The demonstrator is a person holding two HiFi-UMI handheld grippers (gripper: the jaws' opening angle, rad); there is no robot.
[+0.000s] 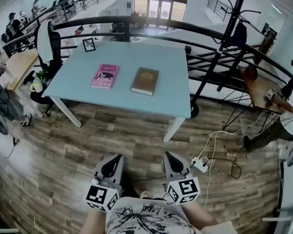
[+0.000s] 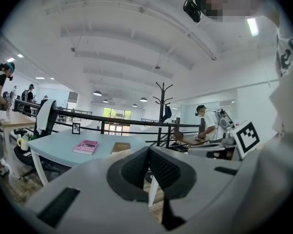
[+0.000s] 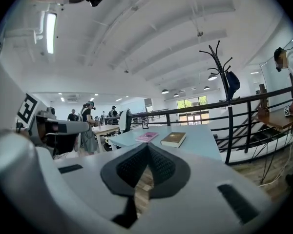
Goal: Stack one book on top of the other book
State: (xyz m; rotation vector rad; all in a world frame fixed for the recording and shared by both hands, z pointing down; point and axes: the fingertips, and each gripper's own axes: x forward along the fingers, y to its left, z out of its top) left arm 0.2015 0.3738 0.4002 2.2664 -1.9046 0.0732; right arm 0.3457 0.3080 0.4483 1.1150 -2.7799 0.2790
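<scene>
A pink book point(image 1: 105, 76) and a brown book point(image 1: 145, 81) lie flat side by side on the pale blue table point(image 1: 161, 101), a small gap between them. Both grippers are held low over the wooden floor, well short of the table's near edge. The left gripper point(image 1: 115, 161) is shut with nothing in it, and so is the right gripper point(image 1: 170, 159). In the left gripper view the pink book point(image 2: 86, 146) and brown book point(image 2: 120, 147) appear far ahead. The right gripper view also has the pink book point(image 3: 146, 137) and brown book point(image 3: 174, 139) at a distance.
A small framed picture point(image 1: 89, 45) stands at the table's far left corner. A black railing point(image 1: 195, 33) curves behind the table, with a coat stand point(image 1: 229, 28) at the right. A power strip with cables point(image 1: 200, 165) lies on the floor. An office chair point(image 1: 46, 48) stands left of the table; people are at desks around.
</scene>
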